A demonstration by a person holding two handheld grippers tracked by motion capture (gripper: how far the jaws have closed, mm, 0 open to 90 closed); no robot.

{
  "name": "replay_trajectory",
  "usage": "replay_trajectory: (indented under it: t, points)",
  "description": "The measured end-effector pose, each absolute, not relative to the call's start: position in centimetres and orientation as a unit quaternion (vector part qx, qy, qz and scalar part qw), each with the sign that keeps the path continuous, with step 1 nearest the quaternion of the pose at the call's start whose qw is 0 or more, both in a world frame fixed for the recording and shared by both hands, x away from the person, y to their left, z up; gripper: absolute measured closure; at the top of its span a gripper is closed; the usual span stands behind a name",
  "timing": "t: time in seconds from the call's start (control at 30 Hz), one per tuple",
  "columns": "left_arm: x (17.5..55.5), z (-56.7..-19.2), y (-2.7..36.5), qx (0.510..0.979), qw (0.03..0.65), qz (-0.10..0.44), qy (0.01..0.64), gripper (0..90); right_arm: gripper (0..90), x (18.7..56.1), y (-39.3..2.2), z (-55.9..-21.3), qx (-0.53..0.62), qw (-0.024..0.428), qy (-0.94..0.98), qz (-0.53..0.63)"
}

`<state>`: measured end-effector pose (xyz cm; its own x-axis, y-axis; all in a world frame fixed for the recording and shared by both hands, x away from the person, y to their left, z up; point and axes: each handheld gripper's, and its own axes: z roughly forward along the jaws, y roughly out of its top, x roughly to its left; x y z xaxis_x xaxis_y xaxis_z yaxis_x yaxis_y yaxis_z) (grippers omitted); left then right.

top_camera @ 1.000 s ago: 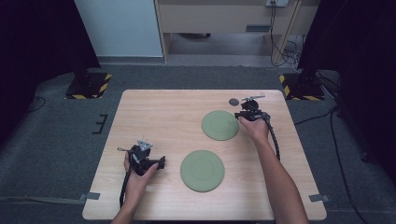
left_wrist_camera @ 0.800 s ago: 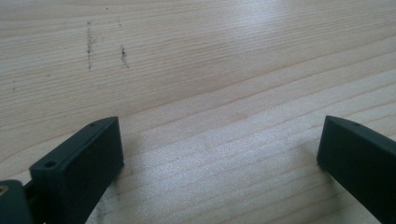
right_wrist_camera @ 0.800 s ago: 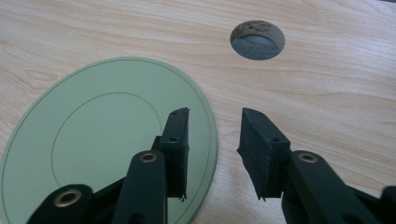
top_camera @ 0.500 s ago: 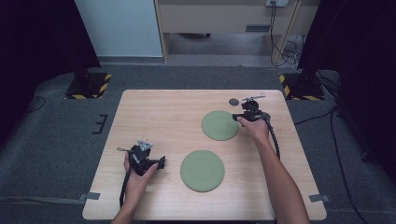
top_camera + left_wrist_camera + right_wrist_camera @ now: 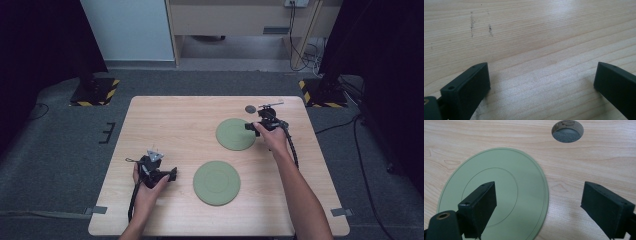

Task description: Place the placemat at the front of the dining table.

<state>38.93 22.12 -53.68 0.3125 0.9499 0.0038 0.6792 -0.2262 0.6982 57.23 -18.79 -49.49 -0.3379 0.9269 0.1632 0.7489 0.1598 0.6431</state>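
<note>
Two flat green plates lie on the wooden table (image 5: 175, 125). The far plate (image 5: 235, 134) (image 5: 494, 192) rests right of centre, and my right gripper (image 5: 248, 126) (image 5: 539, 202) hovers at its right edge, open, with one jaw over the plate and the other over bare wood. The near plate (image 5: 216, 182) sits toward the front. My left gripper (image 5: 173, 174) (image 5: 541, 82) stays low at the front left, a short way left of that plate, open with bare wood between its jaws.
A round cable hole (image 5: 249, 108) (image 5: 567, 131) pierces the table just beyond the far plate. Grey carpet surrounds the table, with black stand bases (image 5: 95, 91) at the back corners and cables (image 5: 310, 50) at the back right.
The right gripper has edged slightly toward the far plate's rim. The left hand has barely shifted.
</note>
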Motion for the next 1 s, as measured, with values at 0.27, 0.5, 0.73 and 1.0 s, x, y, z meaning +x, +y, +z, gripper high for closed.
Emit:
replay_trajectory:
  t: [0.27,0.5,0.73,1.0]
  points:
    - [38.9,-53.7,22.1,0.751,0.304,0.223,0.542,0.0,10.0,56.1,-19.2,-48.4,0.548,0.141,0.753,0.337]
    - [38.9,-53.7,22.1,0.751,0.304,0.223,0.543,0.0,9.2,53.8,-19.3,-47.1,0.535,0.153,0.755,0.346]
    - [38.9,-53.7,22.1,0.751,0.304,0.223,0.543,0.0,8.8,52.0,-19.9,-46.2,0.527,0.158,0.755,0.356]
    - [38.9,-53.7,22.1,0.751,0.304,0.222,0.543,0.0,8.4,50.2,-20.8,-45.2,0.522,0.166,0.753,0.365]
